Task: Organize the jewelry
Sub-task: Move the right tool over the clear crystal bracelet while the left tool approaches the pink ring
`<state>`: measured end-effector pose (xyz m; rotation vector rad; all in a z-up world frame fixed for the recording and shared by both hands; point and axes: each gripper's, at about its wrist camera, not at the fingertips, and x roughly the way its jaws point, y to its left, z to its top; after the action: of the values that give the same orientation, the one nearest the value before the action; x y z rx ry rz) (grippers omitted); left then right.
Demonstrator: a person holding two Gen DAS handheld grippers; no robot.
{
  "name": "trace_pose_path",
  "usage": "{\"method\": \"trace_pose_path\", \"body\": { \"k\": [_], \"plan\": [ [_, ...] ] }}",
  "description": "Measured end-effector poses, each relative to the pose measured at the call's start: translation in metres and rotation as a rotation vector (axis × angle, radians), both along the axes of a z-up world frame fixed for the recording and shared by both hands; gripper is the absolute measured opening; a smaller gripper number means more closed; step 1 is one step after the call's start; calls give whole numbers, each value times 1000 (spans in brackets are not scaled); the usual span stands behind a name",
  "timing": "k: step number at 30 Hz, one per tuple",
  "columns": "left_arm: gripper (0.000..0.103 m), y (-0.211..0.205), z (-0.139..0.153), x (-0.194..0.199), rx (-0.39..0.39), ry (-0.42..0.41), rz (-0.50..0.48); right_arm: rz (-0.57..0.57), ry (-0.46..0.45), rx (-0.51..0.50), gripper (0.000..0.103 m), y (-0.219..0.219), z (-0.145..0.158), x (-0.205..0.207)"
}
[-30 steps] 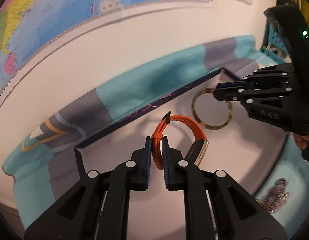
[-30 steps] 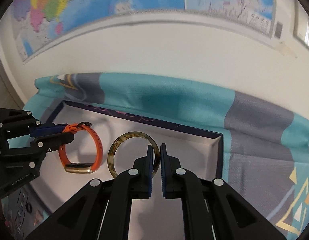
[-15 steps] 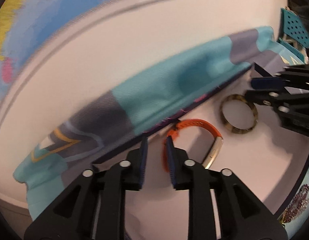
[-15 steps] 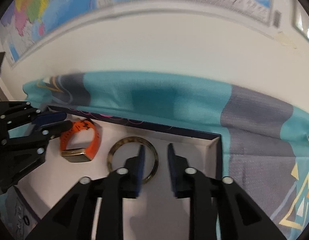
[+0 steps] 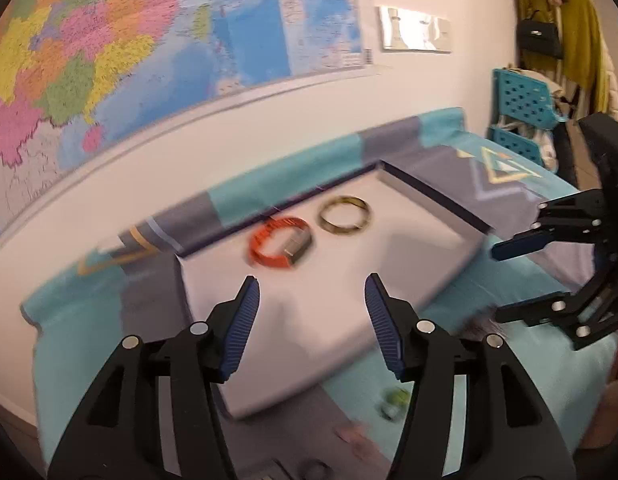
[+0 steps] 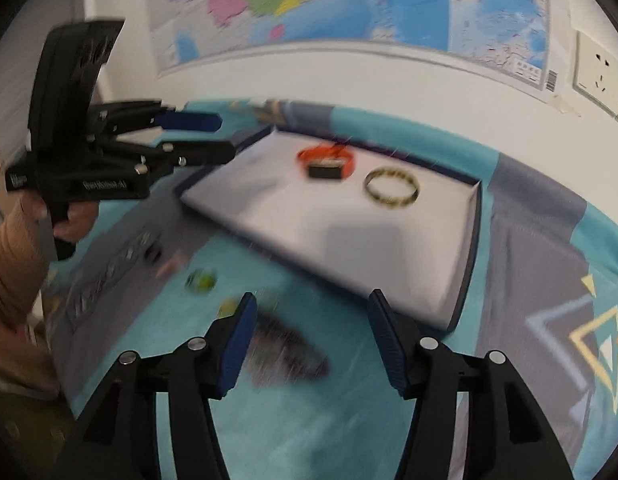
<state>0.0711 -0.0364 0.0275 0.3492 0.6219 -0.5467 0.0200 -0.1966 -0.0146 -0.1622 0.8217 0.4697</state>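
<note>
Orange band and gold bangle lie side by side in the tray, ahead of both empty, wide-open grippers; left gripper looks nearer.

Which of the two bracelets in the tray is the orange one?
The orange band with the metal clasp, lying left of the mottled gold bangle in the left wrist view. The bangle is a plain closed ring with no clasp.

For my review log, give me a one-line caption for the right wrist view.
Open right hand-held gripper above the teal cloth; orange band and gold bangle lie apart in the white tray.
</note>
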Motion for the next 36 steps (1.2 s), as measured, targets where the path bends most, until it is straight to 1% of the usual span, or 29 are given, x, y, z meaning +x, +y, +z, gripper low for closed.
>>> {"method": "trace_pose_path", "body": {
  "k": [2,5,8,9,11,13,14,16,21,25,27,29,33,34,36],
  "plan": [
    [56,0,-5,-13,10,-4,8,23,15,3,32,4,-5,-6],
    [56,3,-16,-26,-12,30,10,43,29,5,27,13,-12,-13],
    [56,6,-22,-38,-26,52,19,27,42,-18,26,16,-20,-15],
    [56,8,-24,-41,-33,62,23,26,49,-9,26,16,-21,-14],
    [56,10,-27,-45,-45,74,36,37,46,-1,19,17,-22,-18],
    [56,12,-29,-50,-59,87,43,53,42,3,18,18,-21,-27],
    [56,13,-30,-52,-63,90,46,62,43,13,12,18,-20,-30],
    [56,14,-33,-54,-66,97,51,79,51,31,9,17,-18,-38],
    [56,16,-41,-60,-64,118,45,142,69,53,9,21,-15,-55],
    [56,14,-44,-64,-68,130,41,164,53,66,10,22,-11,-61],
    [56,12,-46,-66,-70,135,37,136,32,86,14,16,-8,-58],
    [56,10,-47,-69,-73,142,24,84,28,112,22,6,-6,-51],
    [56,2,-50,-77,-67,153,-9,-2,45,136,26,-9,-12,-37],
    [56,0,-51,-79,-66,158,-16,-27,53,133,32,-11,-15,-34],
    [56,-3,-54,-83,-60,158,-31,-40,64,134,33,-13,-18,-32]
  ]
}}
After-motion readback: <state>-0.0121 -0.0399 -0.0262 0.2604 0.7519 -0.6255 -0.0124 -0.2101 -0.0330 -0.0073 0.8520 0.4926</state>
